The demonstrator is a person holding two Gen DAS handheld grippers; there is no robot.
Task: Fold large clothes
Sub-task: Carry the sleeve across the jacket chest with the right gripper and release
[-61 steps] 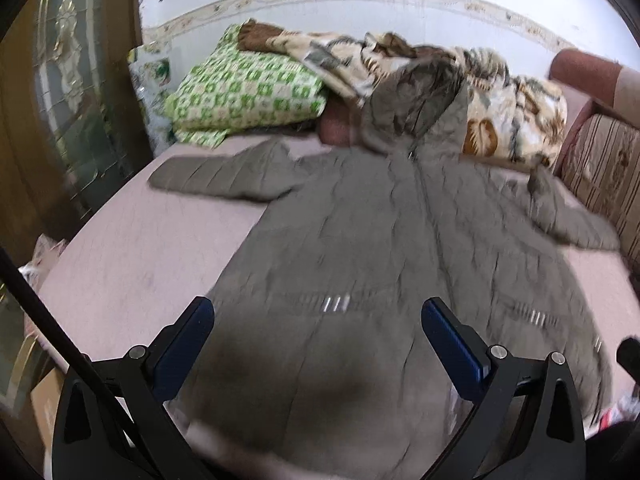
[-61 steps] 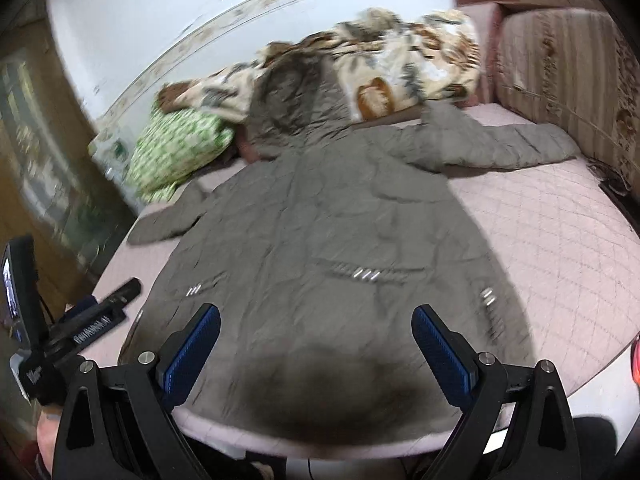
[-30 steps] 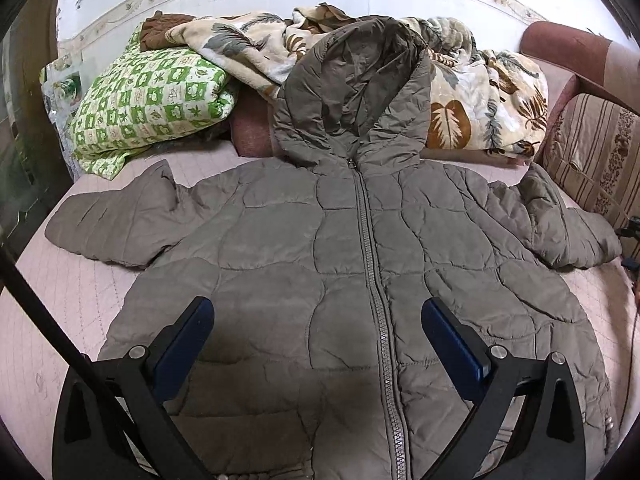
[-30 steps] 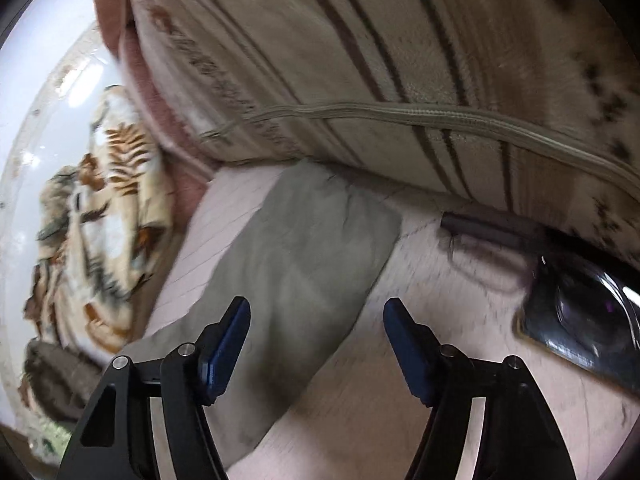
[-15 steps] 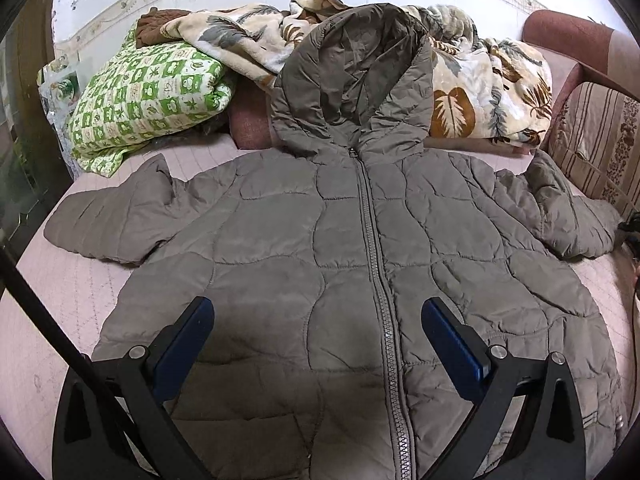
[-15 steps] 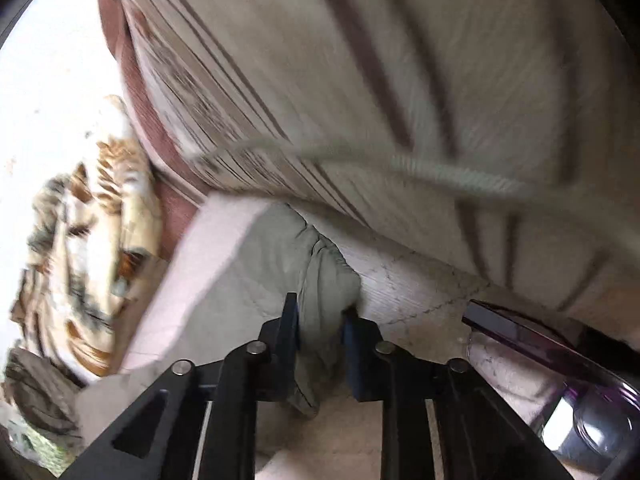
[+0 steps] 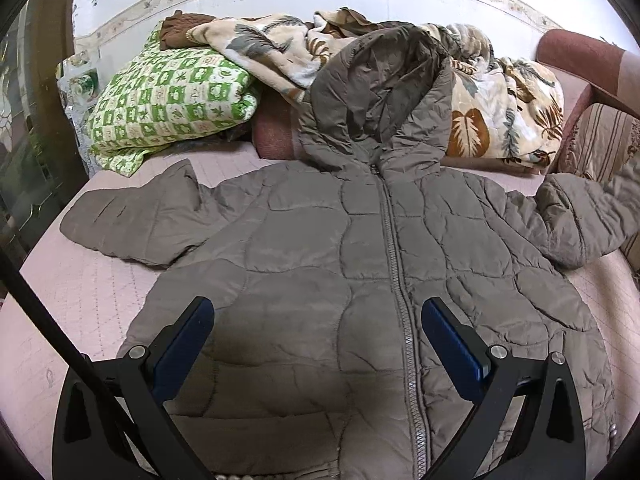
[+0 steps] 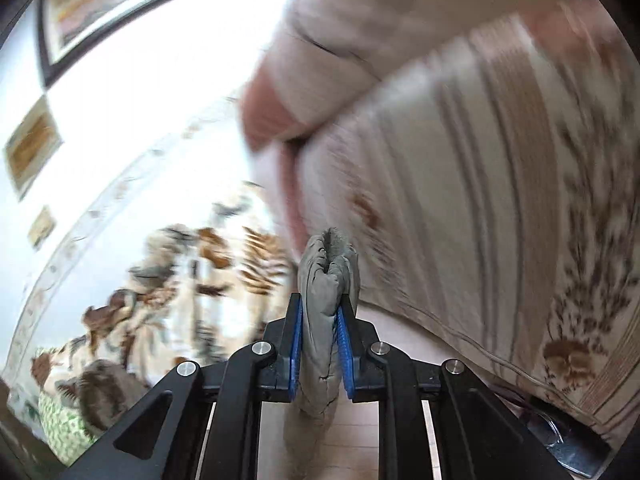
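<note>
A large grey-brown quilted hooded jacket (image 7: 340, 264) lies face up on the pink bed (image 7: 80, 292), zipper closed, hood propped on the bedding behind. Its one sleeve (image 7: 132, 216) lies flat at the left; the other sleeve (image 7: 588, 216) rises off the bed toward the right edge. My left gripper (image 7: 318, 320) is open and empty, hovering above the jacket's lower front. My right gripper (image 8: 319, 316) is shut on the sleeve cuff (image 8: 328, 272), which bunches up between the blue pads, lifted beside the striped cushion.
A green patterned pillow (image 7: 168, 100) and a leaf-print blanket (image 7: 500, 112) are piled against the back wall. A striped sofa cushion (image 8: 500, 200) stands at the right of the bed. A dark flat object (image 8: 560, 436) lies by the cushion's base.
My right gripper closed on the sleeve cuff and has lifted it off the bed, tilting upward. The left gripper stays open, drawn back slightly over the jacket.
</note>
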